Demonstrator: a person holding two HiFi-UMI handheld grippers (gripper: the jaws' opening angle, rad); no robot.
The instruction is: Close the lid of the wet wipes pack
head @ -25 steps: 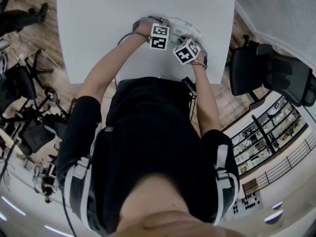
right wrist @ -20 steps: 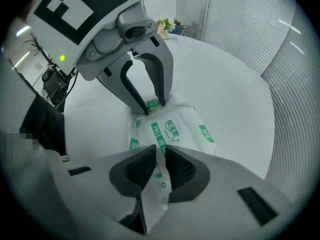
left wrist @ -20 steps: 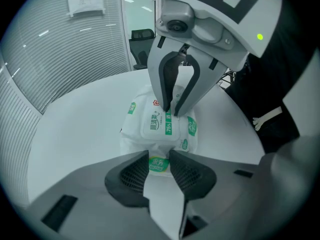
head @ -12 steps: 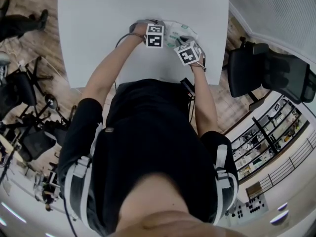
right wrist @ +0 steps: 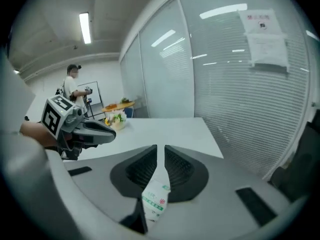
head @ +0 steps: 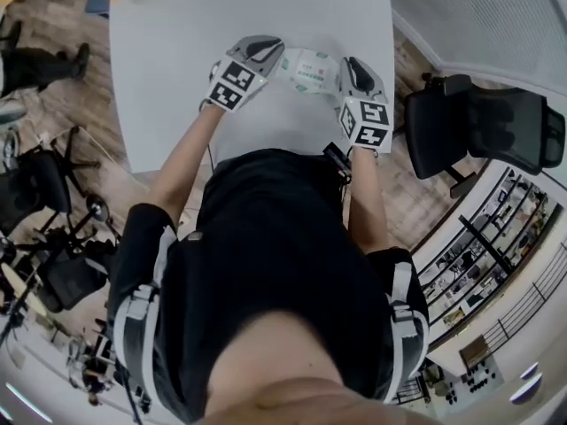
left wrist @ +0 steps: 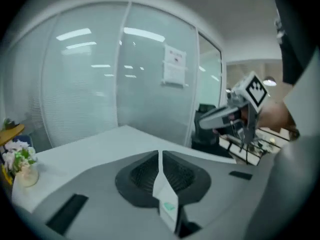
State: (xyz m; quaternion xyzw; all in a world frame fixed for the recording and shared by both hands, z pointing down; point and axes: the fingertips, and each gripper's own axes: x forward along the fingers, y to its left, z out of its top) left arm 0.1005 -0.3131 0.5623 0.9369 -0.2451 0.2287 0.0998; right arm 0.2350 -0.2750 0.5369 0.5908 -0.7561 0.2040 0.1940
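The wet wipes pack (head: 310, 69), white with green print, hangs above the white table (head: 168, 87), stretched between my two grippers. My left gripper (head: 280, 61) pinches its left end; in the left gripper view a thin white edge of the pack (left wrist: 164, 191) is clamped in the nearly closed jaws, which have just been closing. My right gripper (head: 342, 71) holds the other end; the printed pack edge (right wrist: 154, 198) sits in its jaws, which have also just closed a little further. The lid is hidden.
A black office chair (head: 483, 131) stands right of the table. A small vase of flowers (left wrist: 20, 166) sits on the table's far side. Glass partitions surround the table, and a person (right wrist: 72, 86) stands in the background.
Both grippers have risen off the table and rolled, lifting the pack between them. The left jaws have closed onto the pack's edge.
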